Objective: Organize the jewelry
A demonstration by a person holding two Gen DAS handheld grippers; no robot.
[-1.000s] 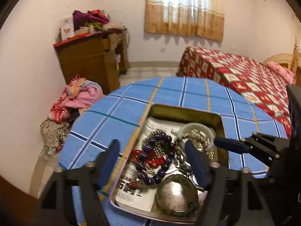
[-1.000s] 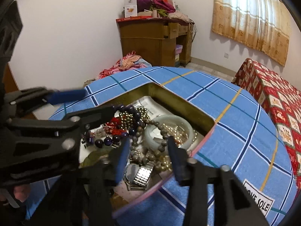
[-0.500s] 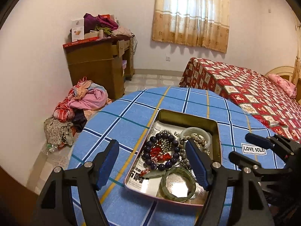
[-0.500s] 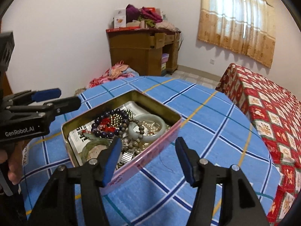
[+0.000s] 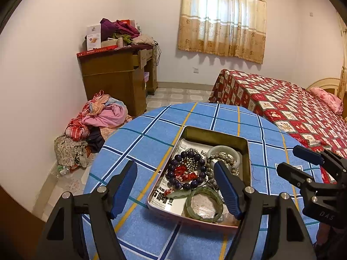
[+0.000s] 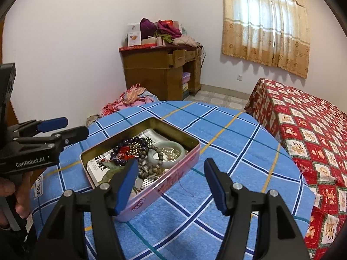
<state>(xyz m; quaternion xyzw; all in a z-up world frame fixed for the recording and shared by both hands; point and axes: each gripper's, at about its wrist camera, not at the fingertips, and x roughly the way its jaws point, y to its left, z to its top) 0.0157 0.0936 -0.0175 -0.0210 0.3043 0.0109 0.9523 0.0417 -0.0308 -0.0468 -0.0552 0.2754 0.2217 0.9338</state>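
Observation:
A pink metal tin point(image 5: 245, 143) point(image 6: 173, 173) sits on the blue checked tablecloth point(image 5: 151, 134), lined with printed paper. It holds a dark purple bead bracelet point(image 5: 173, 169) point(image 6: 115, 151), a pale jade bangle point(image 5: 235, 151) point(image 6: 180, 147), a green bangle point(image 5: 193, 197), grey bead strands, red pieces and a metal watch band point(image 6: 147, 181). My left gripper point(image 5: 175, 186) is open and empty, raised above the tin's near left. My right gripper point(image 6: 171, 184) is open and empty, above the tin's near right side. Each gripper shows in the other's view point(image 5: 308, 164) point(image 6: 56, 127).
The round table's edge point(image 5: 95, 158) drops to a tiled floor with a pile of clothes point(image 5: 95, 119). A wooden desk point(image 5: 117, 75) stands against the wall. A bed with a red quilt point(image 5: 282, 108) lies to the right. A small label point(image 6: 39, 184) lies on the cloth.
Both grippers have pulled back and up from inside the tin, so the whole tin and table now show. Both stay open and empty. The jewellery lies as before.

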